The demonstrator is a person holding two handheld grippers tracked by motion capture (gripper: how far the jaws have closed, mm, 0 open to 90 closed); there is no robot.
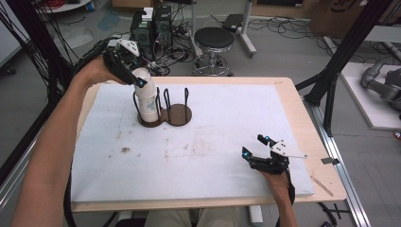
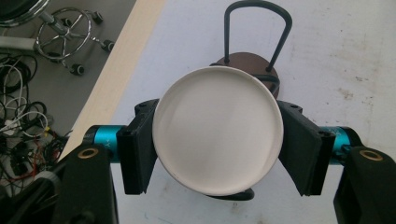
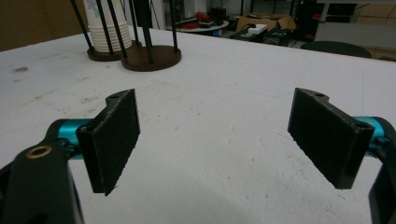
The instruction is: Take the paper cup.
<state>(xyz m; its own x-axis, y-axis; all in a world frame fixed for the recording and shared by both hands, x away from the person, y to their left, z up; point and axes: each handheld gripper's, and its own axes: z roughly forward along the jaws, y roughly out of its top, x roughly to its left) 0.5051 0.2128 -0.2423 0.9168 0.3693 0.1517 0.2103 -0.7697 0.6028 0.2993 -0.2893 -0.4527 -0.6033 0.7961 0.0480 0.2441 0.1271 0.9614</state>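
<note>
A stack of white paper cups (image 1: 147,99) stands upside down in the left ring of a brown two-ring wooden holder (image 1: 178,116) with black wire loops. My left gripper (image 1: 136,79) reaches in from the back left and is shut on the top cup. In the left gripper view, that cup's round white bottom (image 2: 217,128) sits between both pads (image 2: 137,154), with the holder (image 2: 243,63) below it. My right gripper (image 1: 254,145) rests open near the table's front right, with nothing between its pads (image 3: 114,140). Far off in the right gripper view are the cup stack (image 3: 109,28) and the holder (image 3: 152,58).
The white table cover (image 1: 213,156) carries a few brown stains. The holder's right ring has no cups. Beyond the far edge of the table stand a black stool (image 1: 213,40), computer cases (image 1: 151,26) and cables on the floor. A black frame post (image 1: 340,56) rises at the right.
</note>
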